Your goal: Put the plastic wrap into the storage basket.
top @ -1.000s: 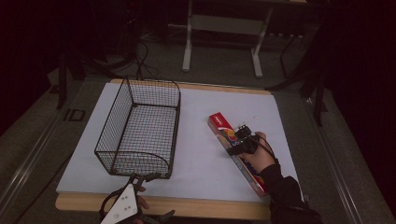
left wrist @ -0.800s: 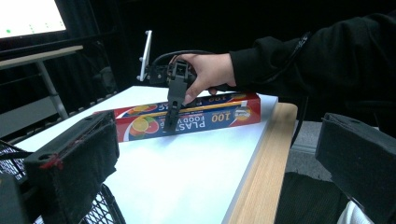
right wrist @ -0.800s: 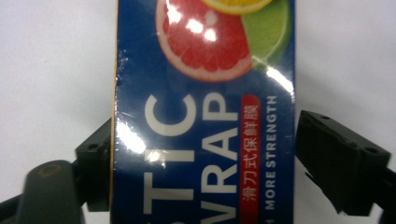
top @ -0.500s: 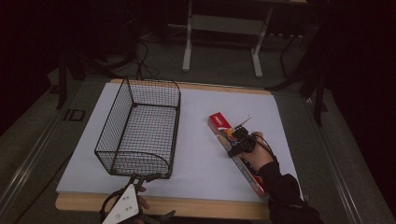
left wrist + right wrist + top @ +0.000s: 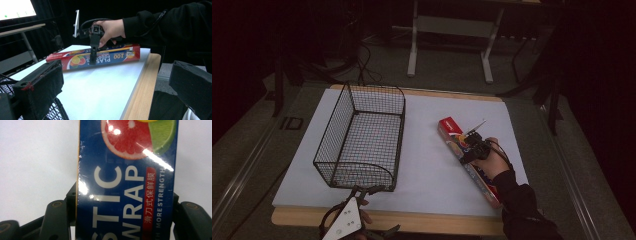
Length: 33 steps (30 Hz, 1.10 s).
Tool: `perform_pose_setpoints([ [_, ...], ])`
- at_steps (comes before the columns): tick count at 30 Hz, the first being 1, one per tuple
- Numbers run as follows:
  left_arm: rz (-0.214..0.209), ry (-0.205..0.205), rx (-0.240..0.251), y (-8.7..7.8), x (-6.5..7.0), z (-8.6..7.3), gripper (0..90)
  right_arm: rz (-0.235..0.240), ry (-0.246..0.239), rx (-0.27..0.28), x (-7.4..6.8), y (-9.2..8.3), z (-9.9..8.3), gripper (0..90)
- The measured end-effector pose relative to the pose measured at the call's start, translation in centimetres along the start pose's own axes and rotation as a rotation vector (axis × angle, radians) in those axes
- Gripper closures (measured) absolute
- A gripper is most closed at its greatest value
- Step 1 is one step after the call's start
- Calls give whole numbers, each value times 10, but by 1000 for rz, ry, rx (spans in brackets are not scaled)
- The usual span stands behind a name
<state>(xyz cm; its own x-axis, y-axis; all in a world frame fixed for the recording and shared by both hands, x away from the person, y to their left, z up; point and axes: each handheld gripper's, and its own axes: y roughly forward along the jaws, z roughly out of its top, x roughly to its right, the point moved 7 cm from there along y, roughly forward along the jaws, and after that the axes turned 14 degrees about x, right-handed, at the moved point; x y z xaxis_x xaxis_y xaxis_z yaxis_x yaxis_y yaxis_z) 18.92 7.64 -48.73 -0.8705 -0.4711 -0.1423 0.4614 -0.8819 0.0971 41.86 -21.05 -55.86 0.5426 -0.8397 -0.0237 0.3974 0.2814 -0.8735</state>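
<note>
White-covered table (image 5: 427,150) was noted with the plastic-wrap box (image 5: 468,159) lying flat right of the empty wire basket (image 5: 362,140); right gripper (image 5: 474,148) fingers straddled the box, closure indeterminate, left gripper (image 5: 357,200) fingers open, so transfer was judged unstarted.

Desk (image 5: 427,220): wooden edge, white sheet (image 5: 427,150) over most of it.
Monitor (image 5: 16,10): lit, far left.
Stand (image 5: 452,30): grey frame behind desk, on floor.

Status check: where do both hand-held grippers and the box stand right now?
Right hand-held gripper straddling long plastic-wrap box. Left hand-held gripper open, near black wire basket. Nothing in the way.
</note>
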Motion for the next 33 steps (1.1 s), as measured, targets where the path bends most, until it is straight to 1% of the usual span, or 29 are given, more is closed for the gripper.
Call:
perform_pose_setpoints([
  [1,1,1,0,0,0,0,1,-3,5,10,0,-3,2,395],
  [7,1,3,1,0,0,0,1,-11,-11,57,1,-20,14,396],
  [11,2,2,1,0,0,0,1,-8,-17,84,0,-29,21,397],
  [14,1,1,2,0,0,0,1,-10,-19,114,-2,-37,28,397],
  [18,2,3,2,0,0,0,1,-13,-35,165,-4,-46,39,398],
  [21,3,3,3,0,0,0,1,-11,-39,174,-7,-50,43,397],
  [22,3,3,3,0,0,0,1,-12,-41,187,-9,-54,48,398],
  [27,1,4,1,0,0,0,1,0,-57,220,-17,-61,59,398],
  [33,3,4,2,0,0,0,1,13,-81,234,-30,-67,71,398],
])
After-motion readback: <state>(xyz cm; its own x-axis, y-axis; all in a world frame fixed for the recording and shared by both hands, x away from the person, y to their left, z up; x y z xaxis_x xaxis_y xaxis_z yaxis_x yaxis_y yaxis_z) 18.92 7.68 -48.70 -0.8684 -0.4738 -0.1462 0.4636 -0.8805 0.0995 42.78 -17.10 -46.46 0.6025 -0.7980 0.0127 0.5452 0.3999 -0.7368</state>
